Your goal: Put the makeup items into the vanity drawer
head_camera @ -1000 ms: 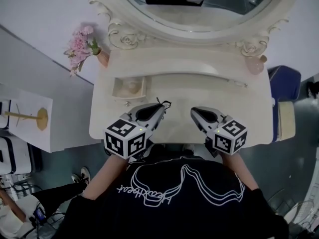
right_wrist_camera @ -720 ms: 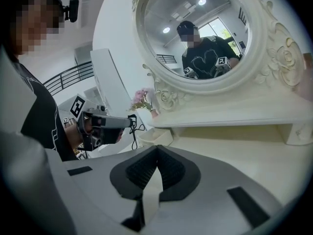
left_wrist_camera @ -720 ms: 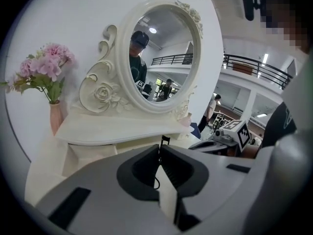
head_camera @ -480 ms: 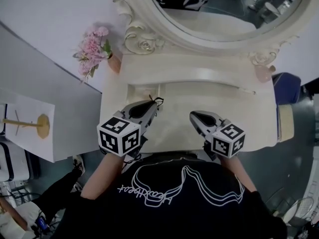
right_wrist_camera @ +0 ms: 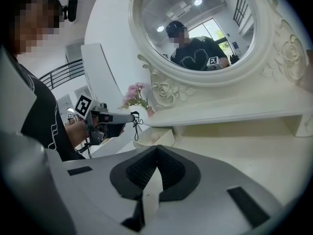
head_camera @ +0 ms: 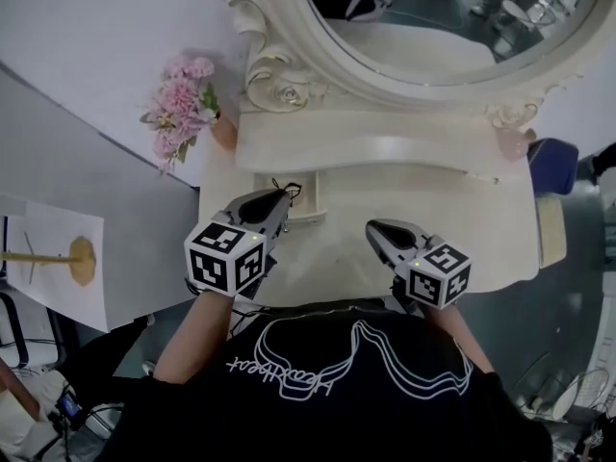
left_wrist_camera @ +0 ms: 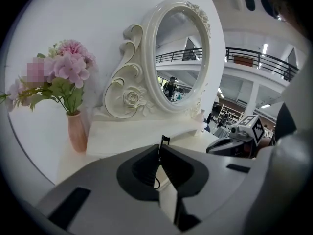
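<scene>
- Pink flowers [head_camera: 183,104] in a pink vase [head_camera: 223,131] stand at ten o'clock on the cream vanity top [head_camera: 452,219], beside the mirror's carved foot.
- The left gripper [head_camera: 277,198] sits at about eight o'clock. Its jaws are pinched together on a thin black cord [head_camera: 285,187]. The cord's end sticks up past the tips, and the right gripper view shows loops of it dangling below them.
- The drawer [head_camera: 316,198] stands open at nine o'clock under the raised shelf. The left gripper's tips and the cord hang over its near-left part. The gripper hides most of the inside, so what lies in it cannot be told.
- The oval mirror [head_camera: 433,17] fills twelve o'clock and reflects the person and a marker cube.
- The right gripper [head_camera: 373,229] is at five o'clock over bare tabletop, well apart from the drawer. Its jaws are closed with nothing between them.
- A small pink object [head_camera: 513,145] rests at two o'clock, near the mirror's right foot.
</scene>
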Tool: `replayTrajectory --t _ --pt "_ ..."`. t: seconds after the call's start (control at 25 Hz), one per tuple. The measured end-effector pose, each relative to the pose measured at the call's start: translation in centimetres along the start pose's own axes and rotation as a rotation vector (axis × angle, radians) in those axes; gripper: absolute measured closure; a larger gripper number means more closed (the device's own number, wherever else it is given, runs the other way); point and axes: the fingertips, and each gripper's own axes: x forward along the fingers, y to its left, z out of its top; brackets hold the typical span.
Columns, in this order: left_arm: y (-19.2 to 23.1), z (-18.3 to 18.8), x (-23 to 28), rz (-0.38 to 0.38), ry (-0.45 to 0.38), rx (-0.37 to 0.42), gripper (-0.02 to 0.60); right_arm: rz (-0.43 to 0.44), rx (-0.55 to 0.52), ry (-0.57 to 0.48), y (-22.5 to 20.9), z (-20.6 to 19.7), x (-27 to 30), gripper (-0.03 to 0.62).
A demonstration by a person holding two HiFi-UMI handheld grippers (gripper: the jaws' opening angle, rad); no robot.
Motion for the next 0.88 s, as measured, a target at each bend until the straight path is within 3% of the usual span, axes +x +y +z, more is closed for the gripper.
replayTrajectory --t 0.24,0.52,0.88 --pt "2.1 -1.3 0.7 0.025 0.048 0.013 0.563 -0.013 0.016 0.008 -0.1 -0.3 1.0 0.589" --pt "3.7 -3.1 1.7 0.050 0.124 0.094 0.563 -0.022 0.040 0.021 -0.2 -1.1 2.0 0.589" --pt "4.4 -5.2 3.3 0.047 0.252 0.277 0.563 -0.037 0.060 0.030 -0.7 -1.6 2.6 0.589"
